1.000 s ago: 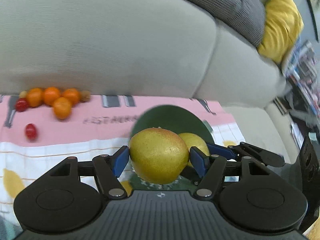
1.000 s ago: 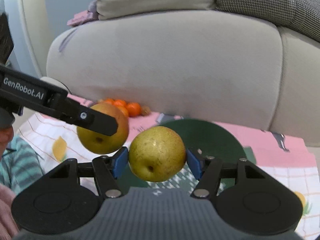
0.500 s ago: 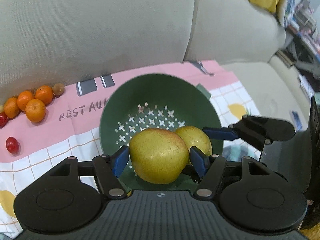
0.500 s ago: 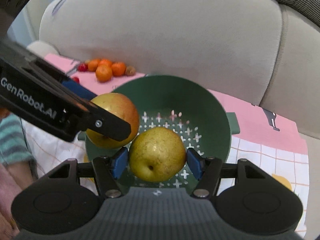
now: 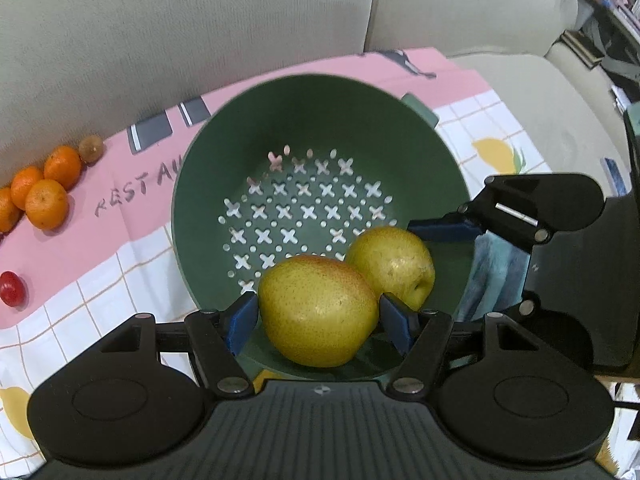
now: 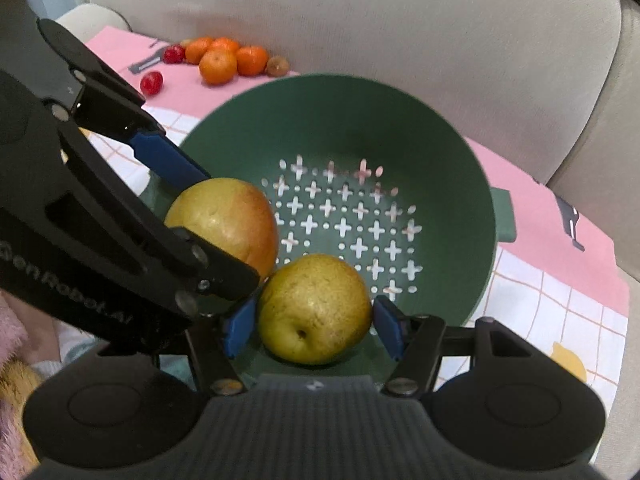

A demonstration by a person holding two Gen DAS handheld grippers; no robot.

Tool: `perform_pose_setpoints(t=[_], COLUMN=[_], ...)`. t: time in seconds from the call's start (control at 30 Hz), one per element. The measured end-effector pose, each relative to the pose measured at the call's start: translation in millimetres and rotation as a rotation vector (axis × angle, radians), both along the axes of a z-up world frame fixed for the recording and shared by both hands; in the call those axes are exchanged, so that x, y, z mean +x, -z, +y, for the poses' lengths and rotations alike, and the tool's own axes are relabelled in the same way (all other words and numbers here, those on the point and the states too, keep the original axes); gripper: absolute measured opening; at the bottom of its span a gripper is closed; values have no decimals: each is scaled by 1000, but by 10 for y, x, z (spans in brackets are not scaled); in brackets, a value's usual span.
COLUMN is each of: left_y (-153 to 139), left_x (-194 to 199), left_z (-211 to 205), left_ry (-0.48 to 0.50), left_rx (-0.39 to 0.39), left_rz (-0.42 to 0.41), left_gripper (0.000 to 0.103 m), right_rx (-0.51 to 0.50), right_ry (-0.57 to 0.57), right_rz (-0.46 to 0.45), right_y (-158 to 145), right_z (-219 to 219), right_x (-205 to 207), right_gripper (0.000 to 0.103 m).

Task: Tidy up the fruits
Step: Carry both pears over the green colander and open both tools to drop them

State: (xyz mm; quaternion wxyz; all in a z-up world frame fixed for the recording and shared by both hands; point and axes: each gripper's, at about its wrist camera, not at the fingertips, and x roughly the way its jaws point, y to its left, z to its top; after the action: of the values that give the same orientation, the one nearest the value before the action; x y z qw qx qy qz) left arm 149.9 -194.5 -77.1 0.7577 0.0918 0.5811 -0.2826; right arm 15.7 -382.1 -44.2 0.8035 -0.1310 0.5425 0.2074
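Note:
A green colander [image 5: 208, 168] [image 6: 460, 152] with cross-shaped holes sits on the patterned cloth. My left gripper [image 5: 318, 320] is shut on a large yellow pear with a red blush [image 5: 318, 316], held over the colander's near side. My right gripper [image 6: 314, 322] is shut on a smaller yellow-green pear [image 6: 314, 308], also inside the bowl's near rim. In the left wrist view the smaller pear [image 5: 390, 266] lies right behind the large one. The blushed pear [image 6: 224, 220] shows in the right wrist view between the left gripper's blue pads [image 6: 168, 160].
Several mandarins [image 5: 46, 200] [image 6: 224, 60], a small brown fruit [image 5: 91, 148] and red cherry tomatoes [image 5: 12, 288] [image 6: 152, 82] lie on the pink cloth [image 5: 132, 208] left of the colander. A beige sofa back [image 5: 200, 20] rises close behind.
Both grippers have sunk and tipped downward with their pears, from level with the sofa back to over the colander's inside. The colander now fills both views.

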Motion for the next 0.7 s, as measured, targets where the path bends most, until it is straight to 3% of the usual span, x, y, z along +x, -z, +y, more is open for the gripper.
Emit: perform_pose_setpoints(t=[0.7], left_y=[85], left_x=[25], left_z=[26], left_ry=[-22], left_rx=[0], left_rz=[15], left_gripper=[80], right_rx=[-30], right_ry=[-16], right_rz=[63], right_y=[51], right_z=[6], right_x=[37], right_gripper=[63])
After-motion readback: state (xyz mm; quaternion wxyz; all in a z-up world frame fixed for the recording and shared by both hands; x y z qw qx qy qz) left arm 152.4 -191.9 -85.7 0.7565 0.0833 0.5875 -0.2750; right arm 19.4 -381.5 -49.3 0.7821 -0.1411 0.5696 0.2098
